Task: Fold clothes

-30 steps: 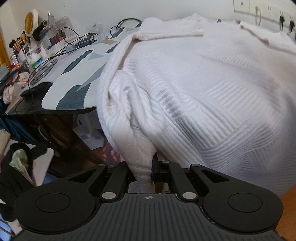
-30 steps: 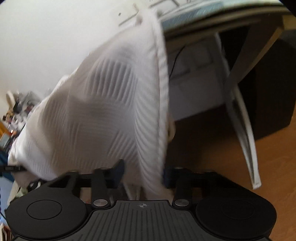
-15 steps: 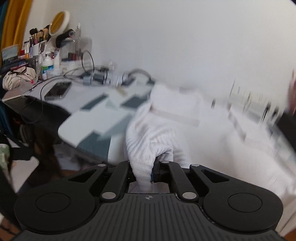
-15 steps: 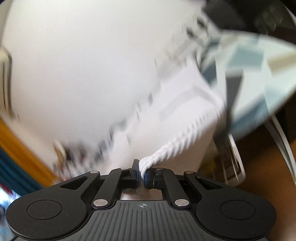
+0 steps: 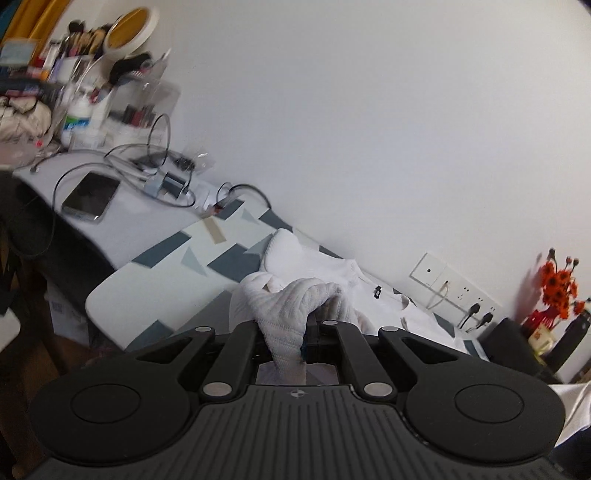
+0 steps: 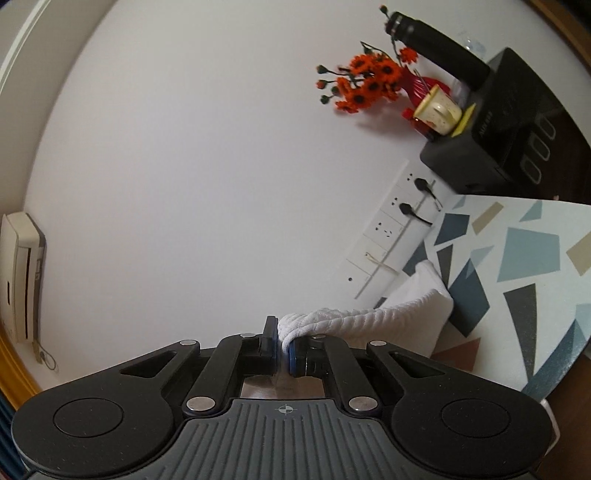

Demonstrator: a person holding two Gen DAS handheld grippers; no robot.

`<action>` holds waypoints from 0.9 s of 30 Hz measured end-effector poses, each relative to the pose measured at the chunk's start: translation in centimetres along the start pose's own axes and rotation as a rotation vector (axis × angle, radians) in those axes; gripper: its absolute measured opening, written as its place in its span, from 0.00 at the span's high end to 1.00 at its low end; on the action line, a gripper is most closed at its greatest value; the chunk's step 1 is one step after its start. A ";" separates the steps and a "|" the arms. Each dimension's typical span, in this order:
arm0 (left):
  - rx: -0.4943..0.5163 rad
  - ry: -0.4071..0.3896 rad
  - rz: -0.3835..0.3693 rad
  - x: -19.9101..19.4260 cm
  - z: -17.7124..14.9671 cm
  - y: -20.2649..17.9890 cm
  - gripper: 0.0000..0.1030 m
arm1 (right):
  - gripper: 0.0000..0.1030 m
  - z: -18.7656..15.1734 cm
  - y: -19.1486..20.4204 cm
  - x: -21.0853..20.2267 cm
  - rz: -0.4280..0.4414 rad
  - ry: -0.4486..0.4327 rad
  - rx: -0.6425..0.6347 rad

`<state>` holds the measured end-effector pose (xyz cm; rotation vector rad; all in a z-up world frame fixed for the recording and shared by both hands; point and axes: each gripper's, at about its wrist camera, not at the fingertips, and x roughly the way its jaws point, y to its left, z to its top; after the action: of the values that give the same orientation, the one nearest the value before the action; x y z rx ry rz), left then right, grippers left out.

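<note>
A white ribbed knit garment [image 5: 295, 295] lies across the table with the blue and grey geometric top [image 5: 177, 273]. My left gripper [image 5: 291, 343] is shut on a thick bunched fold of it, lifted above the table edge. In the right wrist view my right gripper [image 6: 283, 350] is shut on a thin edge of the same white garment [image 6: 369, 321], which stretches tight to the right towards the patterned table [image 6: 524, 251]. Most of the garment is hidden below both grippers.
At the table's far left lie a phone [image 5: 90, 197], cables [image 5: 162, 173] and a clutter of cosmetics with a round mirror [image 5: 127, 27]. Wall sockets [image 5: 454, 291], orange flowers [image 6: 369, 83], a cup [image 6: 437, 110] and a black box [image 6: 506, 122] stand at the right end.
Both grippers have risen with the garment and tilted up towards the wall. The right gripper's jaws, apart around the cloth a second ago, have shut on its edge.
</note>
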<state>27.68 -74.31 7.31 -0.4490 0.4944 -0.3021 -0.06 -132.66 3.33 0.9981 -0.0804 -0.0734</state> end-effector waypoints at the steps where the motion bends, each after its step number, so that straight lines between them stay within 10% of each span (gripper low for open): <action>1: 0.018 -0.006 -0.001 -0.6 0.0 0.2 0.95 | 0.95 -0.3 0.5 -0.2 -0.001 -0.005 -0.007; 12: 0.060 -0.022 -0.018 1.7 3.5 1.3 0.95 | 0.95 0.5 3.0 3.1 -0.097 -0.026 -0.016; 27: 0.050 0.064 0.102 23.1 10.5 -4.8 0.95 | 0.95 5.9 -4.2 23.9 -0.240 0.016 0.104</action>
<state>51.67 -83.68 8.94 -0.3648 0.5694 -0.2312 22.98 -142.21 3.76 1.1084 0.0509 -0.2830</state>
